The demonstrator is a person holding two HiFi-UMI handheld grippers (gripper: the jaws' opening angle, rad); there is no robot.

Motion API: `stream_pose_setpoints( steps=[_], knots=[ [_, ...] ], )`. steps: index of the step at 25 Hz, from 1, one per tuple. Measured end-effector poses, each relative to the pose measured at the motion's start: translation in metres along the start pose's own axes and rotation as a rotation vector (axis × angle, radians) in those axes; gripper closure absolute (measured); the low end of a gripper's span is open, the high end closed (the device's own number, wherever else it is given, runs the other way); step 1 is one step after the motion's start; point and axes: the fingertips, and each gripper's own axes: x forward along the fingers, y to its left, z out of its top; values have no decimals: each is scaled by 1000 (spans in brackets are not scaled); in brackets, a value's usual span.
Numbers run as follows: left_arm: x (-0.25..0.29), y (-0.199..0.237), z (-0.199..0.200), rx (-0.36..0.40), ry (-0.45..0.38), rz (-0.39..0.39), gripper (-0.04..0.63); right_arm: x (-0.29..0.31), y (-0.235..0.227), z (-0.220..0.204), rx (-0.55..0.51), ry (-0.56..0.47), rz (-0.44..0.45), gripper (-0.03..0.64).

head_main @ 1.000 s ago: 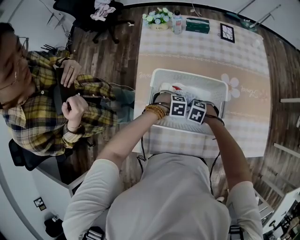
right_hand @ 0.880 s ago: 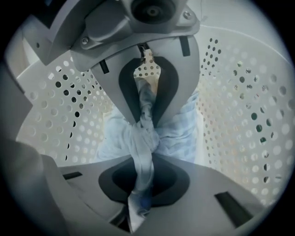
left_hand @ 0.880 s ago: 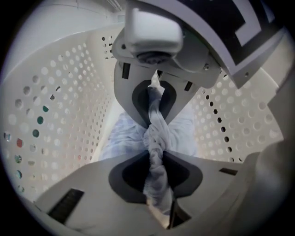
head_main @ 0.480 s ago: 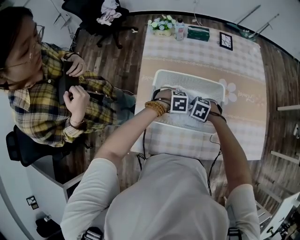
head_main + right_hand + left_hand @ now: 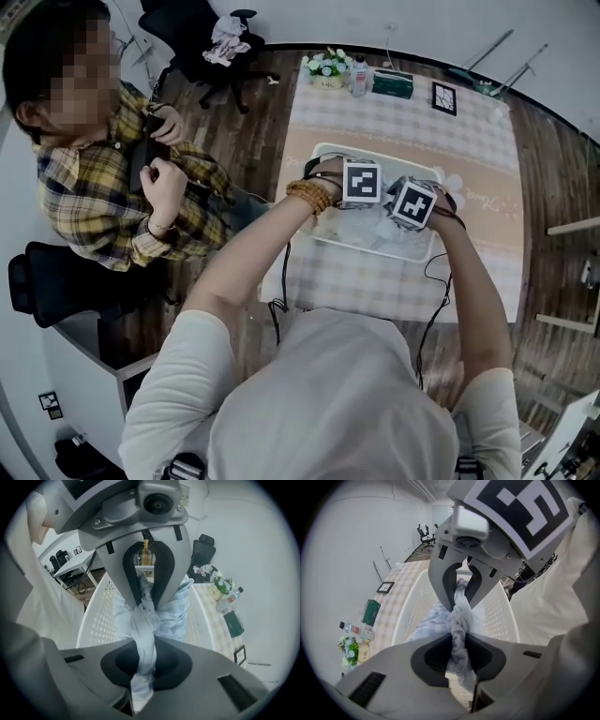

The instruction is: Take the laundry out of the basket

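The white perforated laundry basket (image 5: pixel 319 201) stands on the checked table (image 5: pixel 469 141). Both grippers hang close together over it, facing each other. My left gripper (image 5: pixel 458 641) is shut on a twisted bunch of a pale blue-white garment (image 5: pixel 461 618). My right gripper (image 5: pixel 144 648) is shut on the same garment (image 5: pixel 176 604) a short way along it. The cloth runs taut between the two sets of jaws and drapes down into the basket (image 5: pixel 96 616). In the head view the marker cubes hide the jaws, and pale cloth (image 5: pixel 361 225) shows beneath them.
A person in a yellow plaid shirt (image 5: pixel 103 197) sits left of the table. At the table's far end stand a flower pot (image 5: pixel 326 67), a bottle (image 5: pixel 359 49), a green box (image 5: pixel 392 82) and a small framed picture (image 5: pixel 444 97). An office chair (image 5: pixel 202 47) stands beyond.
Both grippers have risen over the basket and drawn slightly apart, with the garment lifted between them. The seated person has raised their hands toward their chest.
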Motion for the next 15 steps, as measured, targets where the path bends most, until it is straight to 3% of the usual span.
stream_pose_setpoints(
  steps=[6, 11, 15],
  knots=[
    [-49, 11, 14, -19, 1, 71, 487, -52, -27, -6, -9, 96, -132, 555],
    [-97, 22, 34, -37, -52, 108, 488, -97, -38, 30, -72, 0, -146, 555],
    [-119, 27, 44, -42, -60, 139, 488, -121, -46, 34, -86, 19, -185, 555]
  ],
)
